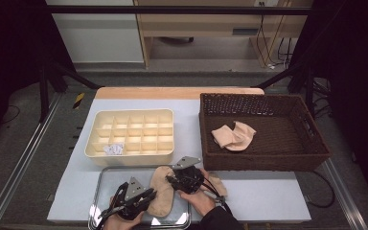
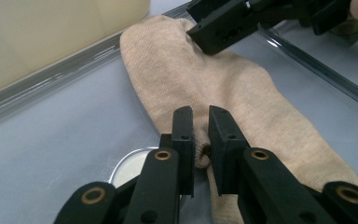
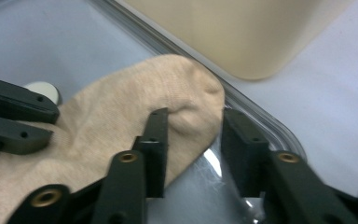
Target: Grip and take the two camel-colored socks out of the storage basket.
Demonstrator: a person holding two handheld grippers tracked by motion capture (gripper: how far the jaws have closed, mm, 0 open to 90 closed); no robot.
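A beige sock (image 1: 163, 194) lies flat on a shiny tray (image 1: 105, 177) at the table's front edge. In the left gripper view my left gripper (image 2: 201, 135) pinches a fold at the sock's (image 2: 205, 74) near edge, with fabric bunched between the almost closed jaws. It comes in from the left in the high view (image 1: 149, 194). My right gripper (image 3: 196, 116) straddles the rounded end of the sock (image 3: 121, 116). One jaw rests on the fabric, and the other stands clear over the tray rim (image 3: 261, 121). The right gripper (image 1: 171, 179) is at the sock's upper end.
A cream compartment box (image 1: 129, 158) sits just behind the tray, with a white crumpled item (image 1: 113, 149) in a front cell. At the right stands a dark wicker basket (image 1: 263, 160) holding beige socks (image 1: 234, 136). A person's hands enter from the bottom.
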